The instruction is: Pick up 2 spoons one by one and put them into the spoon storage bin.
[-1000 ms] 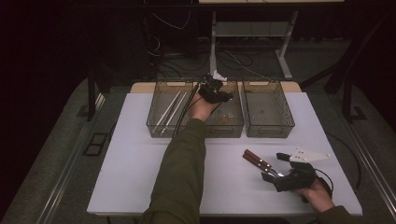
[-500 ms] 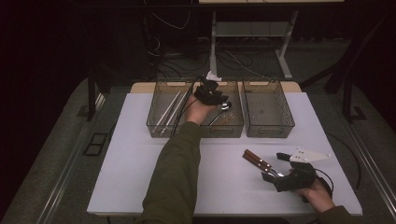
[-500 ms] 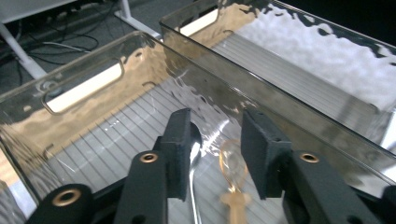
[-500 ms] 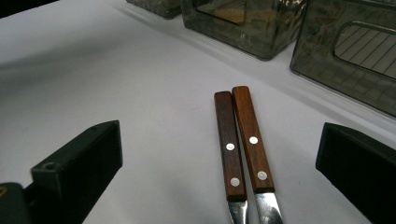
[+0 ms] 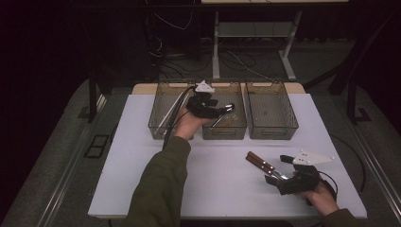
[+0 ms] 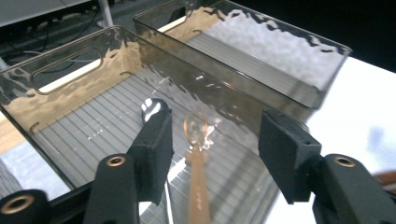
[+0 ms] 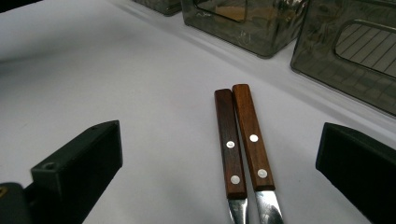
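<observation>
Pretty dark room around my setup, honestly. The white counter (image 5: 142, 142) is the one bright spot, everything past it fades to near black. Grey carpet-like floor (image 5: 61, 156) runs around the counter on both sides. Behind the counter's far edge there's a light-coloured desk frame (image 5: 250, 42) with pale metal legs, and a tangle of cables (image 5: 175, 56) on the floor to the left of those legs. A dark post (image 5: 92, 94) stands just off the counter's far left corner, and a metal rail (image 5: 71, 189) runs along its left side.
</observation>
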### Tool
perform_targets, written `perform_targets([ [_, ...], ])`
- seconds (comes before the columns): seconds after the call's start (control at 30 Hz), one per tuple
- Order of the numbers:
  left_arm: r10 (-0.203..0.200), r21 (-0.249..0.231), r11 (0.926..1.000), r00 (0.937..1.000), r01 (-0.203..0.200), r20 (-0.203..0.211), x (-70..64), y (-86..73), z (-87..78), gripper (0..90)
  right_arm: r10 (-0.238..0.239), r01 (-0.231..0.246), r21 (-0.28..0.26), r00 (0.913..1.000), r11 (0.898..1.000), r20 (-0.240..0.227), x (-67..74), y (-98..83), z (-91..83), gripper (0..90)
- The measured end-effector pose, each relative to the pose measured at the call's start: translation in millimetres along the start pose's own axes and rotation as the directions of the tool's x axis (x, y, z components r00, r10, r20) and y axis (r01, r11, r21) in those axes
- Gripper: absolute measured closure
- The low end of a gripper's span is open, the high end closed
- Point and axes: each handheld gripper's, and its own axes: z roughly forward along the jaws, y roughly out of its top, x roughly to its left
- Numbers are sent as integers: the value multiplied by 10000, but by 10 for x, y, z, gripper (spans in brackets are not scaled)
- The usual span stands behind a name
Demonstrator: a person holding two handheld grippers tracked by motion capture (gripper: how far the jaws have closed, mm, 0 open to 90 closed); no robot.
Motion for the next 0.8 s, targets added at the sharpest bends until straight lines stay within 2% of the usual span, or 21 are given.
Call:
perform_targets([
  [0.1, 141, -19, 9999, 9999, -141, -8, -73, -82, -101, 394, 1, -1, 17, 10000, 10000, 16, 1, -1, 1, 7],
  [0.47, 254, -135, 9996, 9996, -252, 117, -238, -459, -447, 298, 59, -59, -3, 10000, 10000, 49, -1, -6, 5, 7],
  [0.8, 103, -287, 9995, 9999, -101, 67, -329, -826, -734, 246, 77, -78, 10, 9999, 10000, 96, -13, -10, 9, 7],
])
